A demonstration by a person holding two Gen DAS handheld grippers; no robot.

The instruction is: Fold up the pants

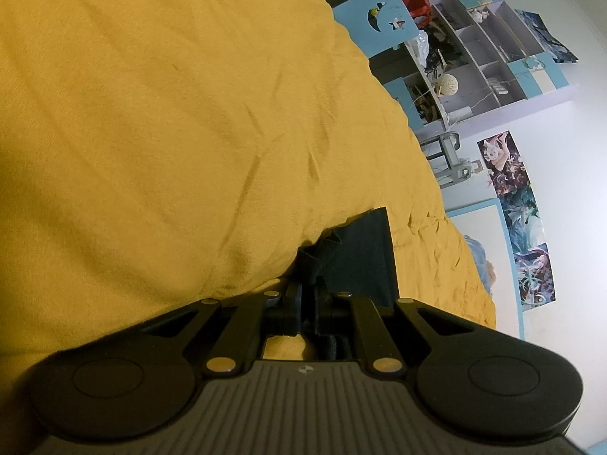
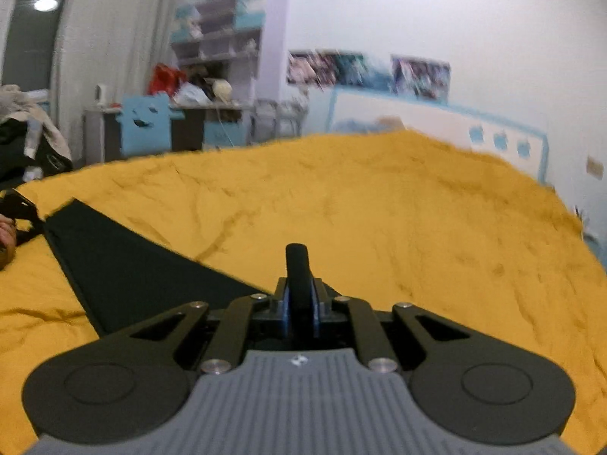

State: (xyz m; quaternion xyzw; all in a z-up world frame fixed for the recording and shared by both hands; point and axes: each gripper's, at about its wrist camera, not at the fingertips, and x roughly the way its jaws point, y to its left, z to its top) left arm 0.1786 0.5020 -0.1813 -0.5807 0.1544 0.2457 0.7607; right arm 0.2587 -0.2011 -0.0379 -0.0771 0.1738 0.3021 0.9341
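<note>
I have both tongs clamped on the dark pants (image 2: 125, 265), the left gripper (image 1: 307, 288) and the right gripper (image 2: 299, 284) stretching them taut over the yellow bedspread (image 2: 398, 208), so next I'd carry both ends together evenly.
</note>
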